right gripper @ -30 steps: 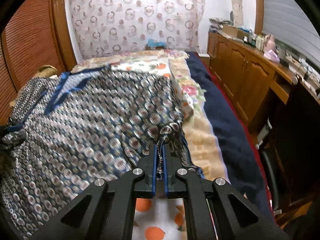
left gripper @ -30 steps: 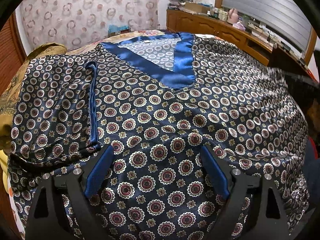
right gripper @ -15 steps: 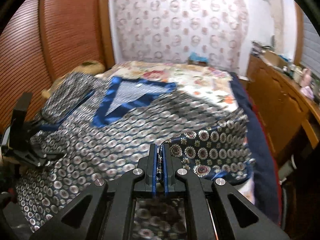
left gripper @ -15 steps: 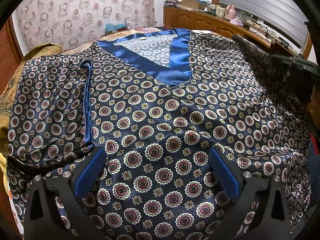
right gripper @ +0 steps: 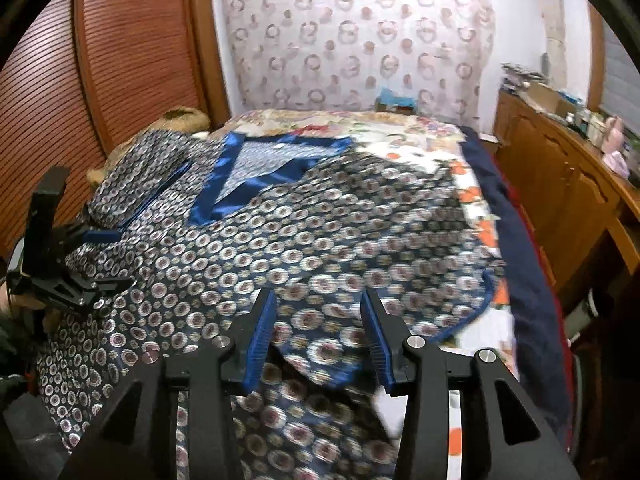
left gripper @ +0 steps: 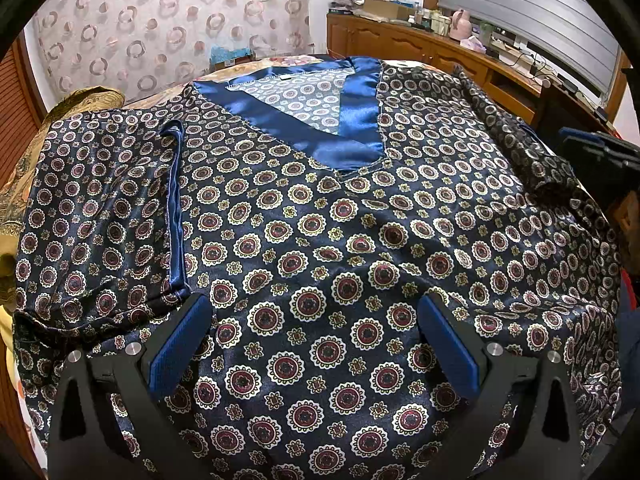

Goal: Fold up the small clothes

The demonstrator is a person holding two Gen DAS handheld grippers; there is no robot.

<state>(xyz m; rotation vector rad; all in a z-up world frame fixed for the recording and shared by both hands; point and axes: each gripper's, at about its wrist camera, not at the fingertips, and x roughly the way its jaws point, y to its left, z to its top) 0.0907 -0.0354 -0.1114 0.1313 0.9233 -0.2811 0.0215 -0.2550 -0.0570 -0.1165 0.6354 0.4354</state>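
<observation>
Right tool [right gripper: 318, 330] released, left tool [left gripper: 312, 344] released above glossy medallion-print satin top [left gripper: 320, 216]

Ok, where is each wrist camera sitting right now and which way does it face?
Left wrist: low over the patterned top, facing up its front toward the blue V-neck; the left gripper shows with fingers spread, nothing between them.
Right wrist: over the top's right edge, facing along the bed toward the curtain; the right gripper shows open, and the left gripper's frame sits at far left.
Shared: the top, V-neck, curtain and wooden cabinets.
</observation>
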